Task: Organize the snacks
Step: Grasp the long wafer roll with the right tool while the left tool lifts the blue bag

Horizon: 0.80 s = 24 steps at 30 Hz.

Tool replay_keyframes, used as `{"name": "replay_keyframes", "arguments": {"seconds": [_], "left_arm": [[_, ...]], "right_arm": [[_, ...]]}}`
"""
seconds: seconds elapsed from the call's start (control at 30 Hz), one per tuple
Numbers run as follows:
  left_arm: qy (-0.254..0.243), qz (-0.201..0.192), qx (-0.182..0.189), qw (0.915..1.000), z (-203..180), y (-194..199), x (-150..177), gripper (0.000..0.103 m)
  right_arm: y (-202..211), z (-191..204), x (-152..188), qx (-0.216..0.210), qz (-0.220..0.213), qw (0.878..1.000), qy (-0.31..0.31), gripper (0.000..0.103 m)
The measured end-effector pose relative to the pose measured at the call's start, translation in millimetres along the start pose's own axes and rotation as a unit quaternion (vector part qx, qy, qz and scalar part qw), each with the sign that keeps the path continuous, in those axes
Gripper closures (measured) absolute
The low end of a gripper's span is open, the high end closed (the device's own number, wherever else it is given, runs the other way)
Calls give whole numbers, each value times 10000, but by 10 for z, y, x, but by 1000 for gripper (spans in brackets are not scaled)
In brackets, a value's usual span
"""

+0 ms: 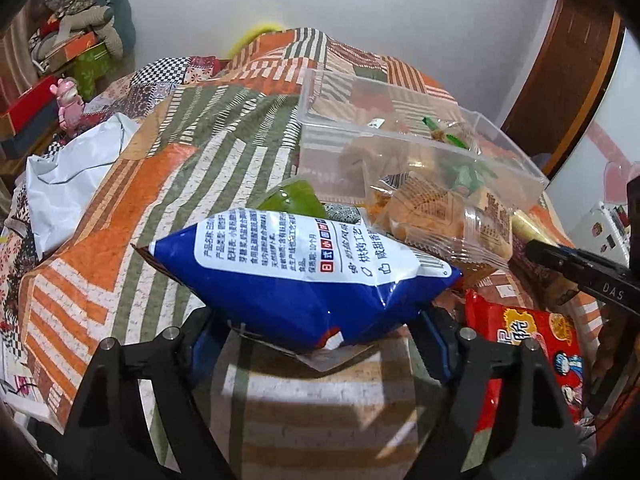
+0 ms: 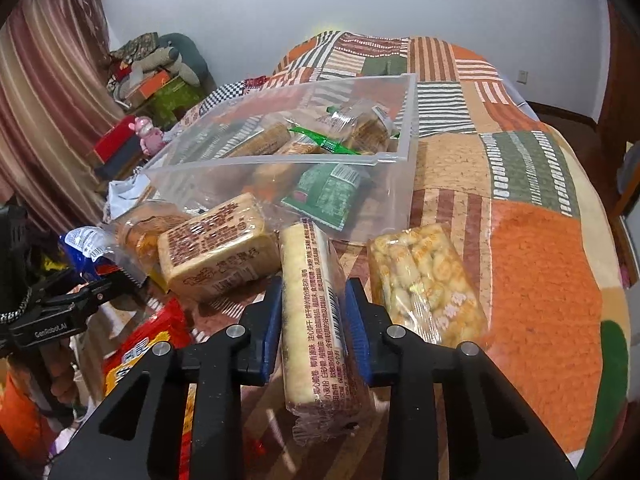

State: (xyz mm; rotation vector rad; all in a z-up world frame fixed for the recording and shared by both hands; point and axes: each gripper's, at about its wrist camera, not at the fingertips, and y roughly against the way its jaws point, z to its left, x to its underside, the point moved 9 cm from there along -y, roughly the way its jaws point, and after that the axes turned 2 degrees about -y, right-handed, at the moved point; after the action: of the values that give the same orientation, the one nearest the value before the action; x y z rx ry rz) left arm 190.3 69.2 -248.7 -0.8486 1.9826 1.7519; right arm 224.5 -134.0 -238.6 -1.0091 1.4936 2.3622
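My left gripper [image 1: 316, 336] is shut on a blue snack bag [image 1: 304, 272] with a white label, held above the patchwork quilt. My right gripper [image 2: 312, 312] is shut on a long clear-wrapped biscuit roll [image 2: 316, 320]. A clear plastic bin [image 2: 400, 128] lies ahead on the quilt with several snack packs inside; it also shows in the left wrist view [image 1: 400, 148]. Loose packs lie in front of the bin: a biscuit pack with brown print [image 2: 218, 248], a clear bag of yellow puffs [image 2: 424, 276] and a red packet [image 1: 528, 344].
The patchwork quilt [image 2: 540, 248] covers the bed. A white plastic bag [image 1: 76, 176] lies at the left. A pink figurine [image 1: 70, 104], stacked boxes and cushions stand beyond the bed's left side. A curtain [image 2: 48, 100] hangs at the left.
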Motion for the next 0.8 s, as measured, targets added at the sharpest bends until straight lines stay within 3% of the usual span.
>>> {"name": "replay_keyframes", "arguments": {"seconds": [0.07, 0.1, 0.43, 0.8], "left_arm": [[41, -48, 6, 10000, 22, 74, 7, 22], [52, -74, 9, 10000, 31, 118, 9, 22], [83, -482, -96, 9988, 70, 504, -177, 22], [-170, -985, -70, 9950, -95, 741, -619, 22]], "right_arm": [[50, 3, 12, -12, -29, 10000, 13, 76], [76, 10, 10, -2, -69, 10000, 17, 82], [367, 6, -105, -29, -442, 9990, -73, 82], [631, 59, -412, -102, -976, 9951, -142, 82]]}}
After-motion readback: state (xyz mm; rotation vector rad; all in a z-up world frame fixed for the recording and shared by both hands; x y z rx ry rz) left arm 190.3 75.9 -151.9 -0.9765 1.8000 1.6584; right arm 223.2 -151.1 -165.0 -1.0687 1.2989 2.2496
